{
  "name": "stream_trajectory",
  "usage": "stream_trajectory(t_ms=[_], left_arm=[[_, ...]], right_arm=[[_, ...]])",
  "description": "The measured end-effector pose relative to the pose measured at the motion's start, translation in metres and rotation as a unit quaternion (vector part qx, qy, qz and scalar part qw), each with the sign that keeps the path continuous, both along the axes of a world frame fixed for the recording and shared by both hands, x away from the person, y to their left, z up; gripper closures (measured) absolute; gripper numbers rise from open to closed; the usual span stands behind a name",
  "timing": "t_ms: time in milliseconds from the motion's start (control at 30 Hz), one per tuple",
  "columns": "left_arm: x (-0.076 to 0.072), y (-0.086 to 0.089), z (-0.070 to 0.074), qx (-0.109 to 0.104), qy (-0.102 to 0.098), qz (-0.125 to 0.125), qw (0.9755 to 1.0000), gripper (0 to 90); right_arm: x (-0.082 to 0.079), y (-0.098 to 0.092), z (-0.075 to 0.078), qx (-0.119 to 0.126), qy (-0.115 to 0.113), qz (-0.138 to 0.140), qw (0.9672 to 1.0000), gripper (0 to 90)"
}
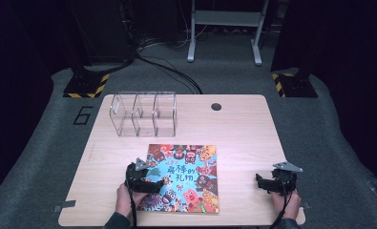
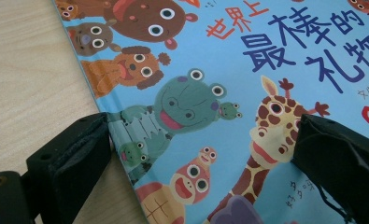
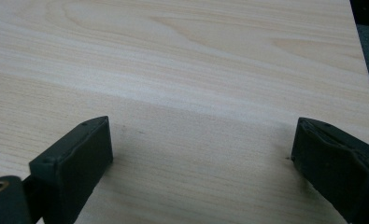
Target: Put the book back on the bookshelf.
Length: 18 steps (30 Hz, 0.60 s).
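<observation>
A picture book (image 1: 183, 177) is laid flat at the near middle of the tabletop (image 1: 243, 138). The left tongs (image 2: 201, 140) are spread wide across its left edge; the right tongs (image 3: 201, 144) are held apart over bare wood. The book is judged thin, stiff and glossy, best pinched at an edge.

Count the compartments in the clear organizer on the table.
3. The clear organizer stands at the table's far left, behind the picture book; its compartments run side by side: left, middle, right. Glare may hide another divider.
</observation>
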<state>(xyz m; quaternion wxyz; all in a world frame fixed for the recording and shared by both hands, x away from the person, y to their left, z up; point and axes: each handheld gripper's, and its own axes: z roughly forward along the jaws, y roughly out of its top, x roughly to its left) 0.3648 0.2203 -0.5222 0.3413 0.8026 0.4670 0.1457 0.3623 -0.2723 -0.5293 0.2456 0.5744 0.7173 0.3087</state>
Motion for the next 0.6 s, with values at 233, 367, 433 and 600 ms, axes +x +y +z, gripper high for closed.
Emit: stream_trajectory(t_ms=[233,367,433,600], left_arm=[[-0.003,-0.005,0.000,-0.004,-0.001,0.013,0.9999,4.3],[-0.005,-0.011,-0.001,-0.004,-0.003,0.012,0.9999,4.0],[-0.005,-0.013,0.000,0.000,-0.001,0.008,1.0000,3.9],[-0.005,-0.018,-0.001,-0.005,-0.004,0.011,0.9999,2.0]], right_arm=[[0.000,0.000,0.000,0.000,0.000,0.000,1.0000,4.7],[0.000,0.000,0.000,0.001,0.000,0.000,1.0000,4.7],[0.000,0.000,0.000,0.000,0.000,0.000,1.0000,4.7],[0.000,0.000,0.000,0.000,0.000,0.000,1.0000,4.9]])
